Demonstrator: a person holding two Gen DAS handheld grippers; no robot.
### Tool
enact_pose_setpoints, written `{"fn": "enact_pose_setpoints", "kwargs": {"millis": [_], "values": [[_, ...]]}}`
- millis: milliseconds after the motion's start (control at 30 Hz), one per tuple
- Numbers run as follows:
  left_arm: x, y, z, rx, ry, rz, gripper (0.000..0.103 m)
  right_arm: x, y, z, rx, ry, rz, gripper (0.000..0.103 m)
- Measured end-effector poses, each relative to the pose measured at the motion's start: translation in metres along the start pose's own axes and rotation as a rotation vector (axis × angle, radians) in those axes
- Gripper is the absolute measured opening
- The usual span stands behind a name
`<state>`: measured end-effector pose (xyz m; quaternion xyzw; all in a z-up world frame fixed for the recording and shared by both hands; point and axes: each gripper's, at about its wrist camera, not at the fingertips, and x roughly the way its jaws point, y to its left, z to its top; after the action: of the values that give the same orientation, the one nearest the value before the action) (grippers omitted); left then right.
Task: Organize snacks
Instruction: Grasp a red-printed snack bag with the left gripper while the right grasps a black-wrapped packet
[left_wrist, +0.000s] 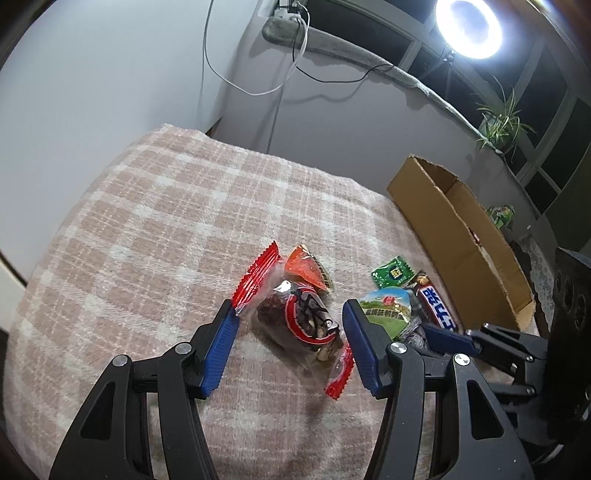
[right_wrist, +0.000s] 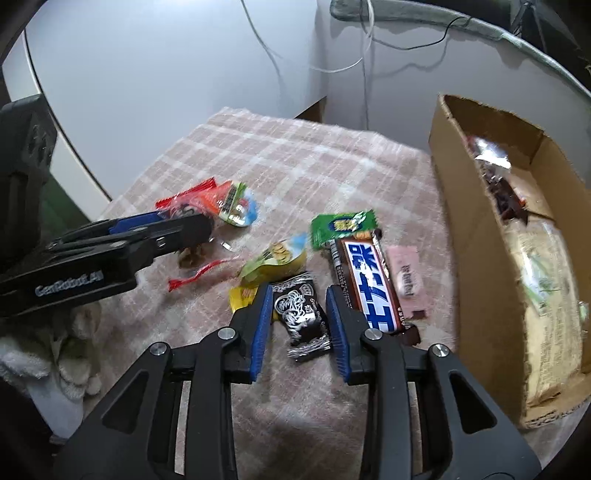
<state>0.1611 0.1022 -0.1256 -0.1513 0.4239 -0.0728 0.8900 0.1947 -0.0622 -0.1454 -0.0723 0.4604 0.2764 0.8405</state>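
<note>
Snacks scattered on pink checked blanket, toward its right edge. Left gripper lowered over clear packet with red ends, jaws half wide on both sides, pads not pressing. Further right, right gripper narrow around black-and-silver packet; real grip not possible to tell. Just beside, brown chocolate bar, green packet, pink packet. Cardboard box at right edge, already holding packets.

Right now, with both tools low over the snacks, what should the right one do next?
Probably close the right tool on the black-and-silver packet: it already lies between the open jaws, pads not visibly pressing. Then carry it to the cardboard box beside it.
</note>
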Motion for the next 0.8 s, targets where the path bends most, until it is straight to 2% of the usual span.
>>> {"fn": "enact_pose_setpoints", "kwargs": {"millis": [167, 267, 433, 800], "values": [[0.004, -0.001, 0.001, 0.010, 0.003, 0.017, 0.056, -0.001, 0.004, -0.006, -0.028, -0.013, -0.007, 0.031], [0.003, -0.003, -0.001, 0.024, 0.001, 0.007, 0.046, -0.001, 0.008, -0.007, -0.044, -0.007, -0.019, 0.031], [0.002, -0.003, -0.003, 0.028, -0.009, 0.005, 0.043, -0.004, 0.010, -0.010, -0.064, -0.011, -0.026, 0.026], [-0.012, -0.003, -0.010, 0.021, -0.030, 0.014, 0.042, -0.019, -0.001, -0.020, 0.013, -0.036, 0.015, 0.026]]}}
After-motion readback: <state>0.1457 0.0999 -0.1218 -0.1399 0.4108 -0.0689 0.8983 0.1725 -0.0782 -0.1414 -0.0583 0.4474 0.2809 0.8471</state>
